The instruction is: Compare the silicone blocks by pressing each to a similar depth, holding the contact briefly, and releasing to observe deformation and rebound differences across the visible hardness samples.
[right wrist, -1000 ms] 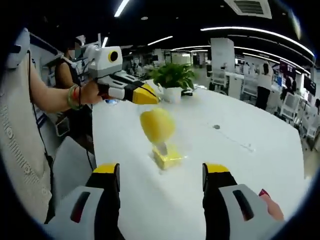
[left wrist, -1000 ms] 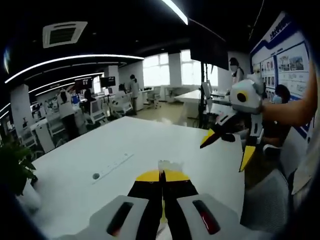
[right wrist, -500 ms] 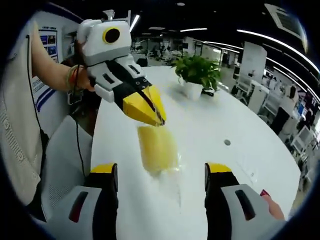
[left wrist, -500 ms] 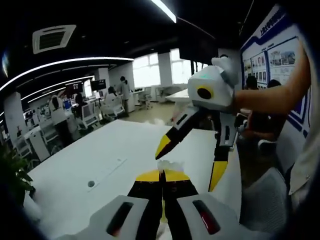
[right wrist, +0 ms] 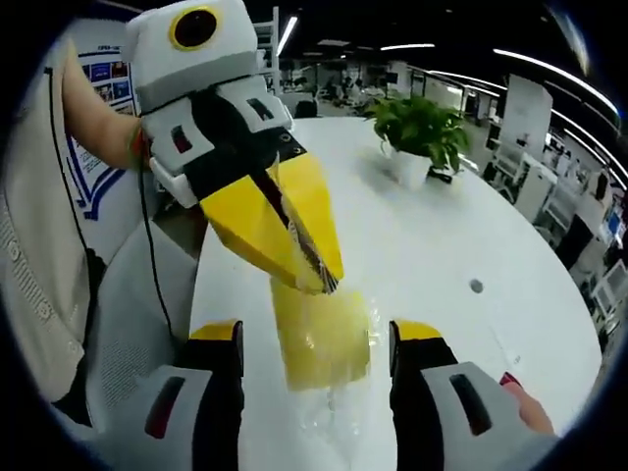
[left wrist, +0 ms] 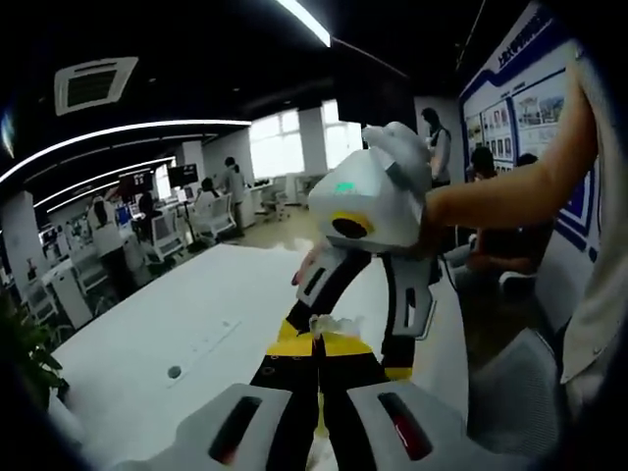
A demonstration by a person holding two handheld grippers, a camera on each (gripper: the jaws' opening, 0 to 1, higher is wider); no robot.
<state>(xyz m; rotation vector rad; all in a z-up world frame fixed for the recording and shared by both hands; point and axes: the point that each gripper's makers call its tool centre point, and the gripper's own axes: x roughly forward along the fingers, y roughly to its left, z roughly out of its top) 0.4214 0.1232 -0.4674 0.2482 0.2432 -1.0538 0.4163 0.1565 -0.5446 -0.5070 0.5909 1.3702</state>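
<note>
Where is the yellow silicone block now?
In the right gripper view, the yellow silicone block hangs from the left gripper, between the open right gripper jaws, above the white table.

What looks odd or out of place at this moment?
The yellow block is off the white table: it hangs in clear wrapping pinched by the shut left claw, between the open right claw's jaws. The task speaks of several hardness samples; one block is in sight.
</note>
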